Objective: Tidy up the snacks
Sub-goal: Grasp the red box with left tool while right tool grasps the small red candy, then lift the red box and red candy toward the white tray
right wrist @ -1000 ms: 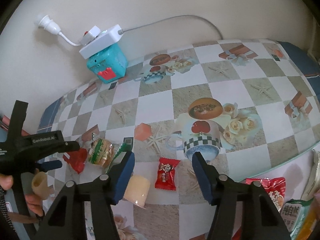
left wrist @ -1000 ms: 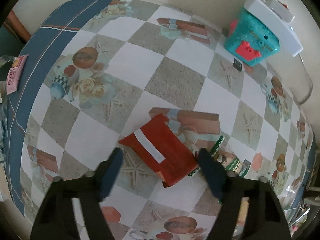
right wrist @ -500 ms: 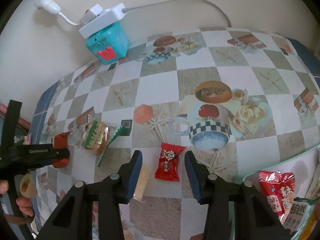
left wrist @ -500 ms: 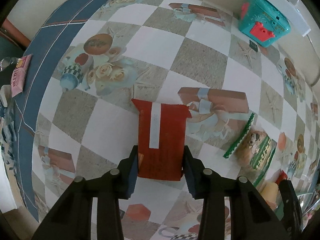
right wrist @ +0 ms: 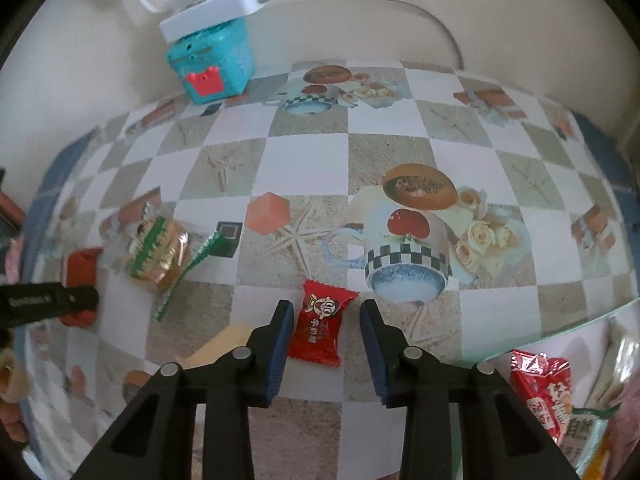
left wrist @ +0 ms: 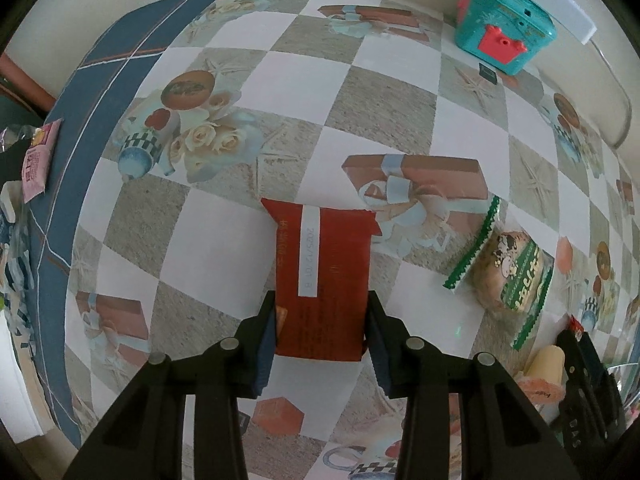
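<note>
Left tool (left wrist: 322, 326) clamps a flat red packet (left wrist: 322, 276) with white date strip; right tool (right wrist: 325, 330) apart.

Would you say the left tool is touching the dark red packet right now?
Touching. In the left wrist view, both fingers of the left tool press against the sides of the dark red packet, with no gap visible.

Table (right wrist: 304, 160): covered by checkered cloth printed with cups, roses, starfish; blue border at far edges.
Wall (right wrist: 360, 40): plain cream, directly behind table.
Light: soft, possibly daylight.
Beyond table's left edge: dark reddish-brown furniture, blurred.
</note>
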`<state>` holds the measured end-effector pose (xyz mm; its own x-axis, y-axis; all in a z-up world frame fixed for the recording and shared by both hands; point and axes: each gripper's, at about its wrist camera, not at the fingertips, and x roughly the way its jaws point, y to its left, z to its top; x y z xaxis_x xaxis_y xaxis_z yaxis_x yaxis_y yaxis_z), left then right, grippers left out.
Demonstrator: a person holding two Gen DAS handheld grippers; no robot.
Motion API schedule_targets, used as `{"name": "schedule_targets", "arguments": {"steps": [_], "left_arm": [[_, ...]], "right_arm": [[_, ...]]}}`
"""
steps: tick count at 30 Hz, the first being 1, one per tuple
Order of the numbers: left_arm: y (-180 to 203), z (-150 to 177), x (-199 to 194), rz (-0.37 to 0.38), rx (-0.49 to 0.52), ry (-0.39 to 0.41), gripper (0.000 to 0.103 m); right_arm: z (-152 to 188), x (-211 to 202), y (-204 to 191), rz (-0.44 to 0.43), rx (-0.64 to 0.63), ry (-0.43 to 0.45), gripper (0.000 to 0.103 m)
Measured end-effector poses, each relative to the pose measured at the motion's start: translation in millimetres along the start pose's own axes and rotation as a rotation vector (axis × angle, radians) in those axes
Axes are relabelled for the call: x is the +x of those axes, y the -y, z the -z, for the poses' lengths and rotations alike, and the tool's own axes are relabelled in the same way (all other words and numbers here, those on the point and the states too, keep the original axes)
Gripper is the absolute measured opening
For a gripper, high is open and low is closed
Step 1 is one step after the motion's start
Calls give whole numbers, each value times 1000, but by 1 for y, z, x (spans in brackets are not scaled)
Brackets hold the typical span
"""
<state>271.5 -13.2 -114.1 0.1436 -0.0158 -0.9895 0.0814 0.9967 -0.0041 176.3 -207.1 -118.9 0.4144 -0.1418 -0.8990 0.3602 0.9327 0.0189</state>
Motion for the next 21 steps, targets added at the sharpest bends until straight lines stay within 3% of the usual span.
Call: {"name": "schedule_targets", "arguments": {"steps": [6, 21], "left_arm": [[10, 5, -3, -2, 0, 4, 42], [7, -6, 5, 0, 4, 18, 42]], "right_arm": [[-1, -1, 2, 10, -5, -1, 24], [-1, -11, -4, -19, -7, 37, 20]]}}
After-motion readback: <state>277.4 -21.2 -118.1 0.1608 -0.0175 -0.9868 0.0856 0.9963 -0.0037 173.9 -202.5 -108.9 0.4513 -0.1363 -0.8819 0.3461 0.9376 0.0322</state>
